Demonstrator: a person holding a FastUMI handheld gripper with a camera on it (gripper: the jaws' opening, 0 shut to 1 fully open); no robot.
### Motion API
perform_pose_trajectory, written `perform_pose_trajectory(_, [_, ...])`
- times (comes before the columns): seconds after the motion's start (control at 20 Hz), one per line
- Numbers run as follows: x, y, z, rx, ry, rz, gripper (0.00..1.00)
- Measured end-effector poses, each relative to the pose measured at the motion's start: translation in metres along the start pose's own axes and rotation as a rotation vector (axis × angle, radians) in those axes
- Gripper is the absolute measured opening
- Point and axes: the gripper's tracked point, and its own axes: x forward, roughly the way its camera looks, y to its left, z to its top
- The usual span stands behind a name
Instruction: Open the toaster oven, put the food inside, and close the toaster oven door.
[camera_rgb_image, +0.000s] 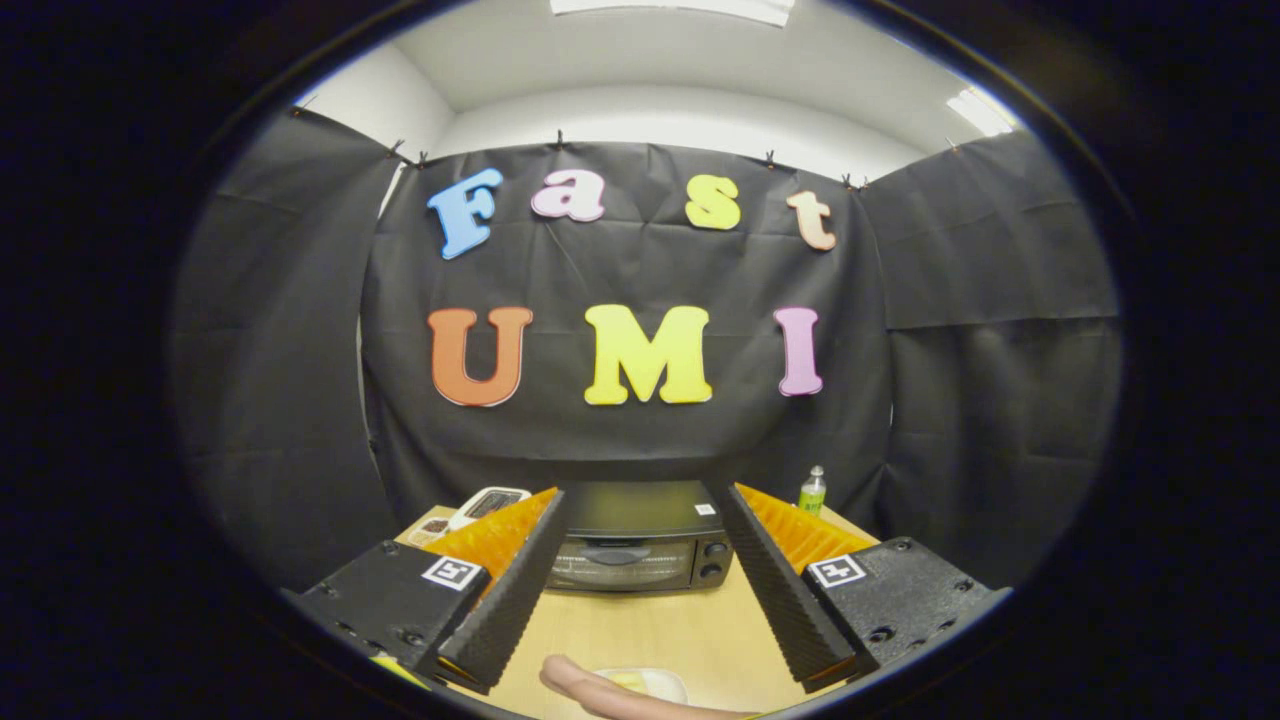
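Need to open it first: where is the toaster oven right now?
In the gripper view, the toaster oven sits at the table's far edge, door shut, beyond the open tool's fingers and left of a green bottle.

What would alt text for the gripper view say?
Open tongs point at a closed black toaster oven standing on a wooden table. A finger rests by a pale plate in front; a green bottle stands behind the oven.
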Motion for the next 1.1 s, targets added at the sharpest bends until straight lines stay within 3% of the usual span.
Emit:
perform_pose_trajectory(0.5, [0.128,0.025,-0.092,0.046,0.200,0.005,1.00])
perform_pose_trajectory(0.6, [0.151,0.019,-0.111,0.022,0.234,-0.033,1.00])
perform_pose_trajectory(1.1, [0.235,0.032,-0.180,-0.013,0.371,0.033,1.00])
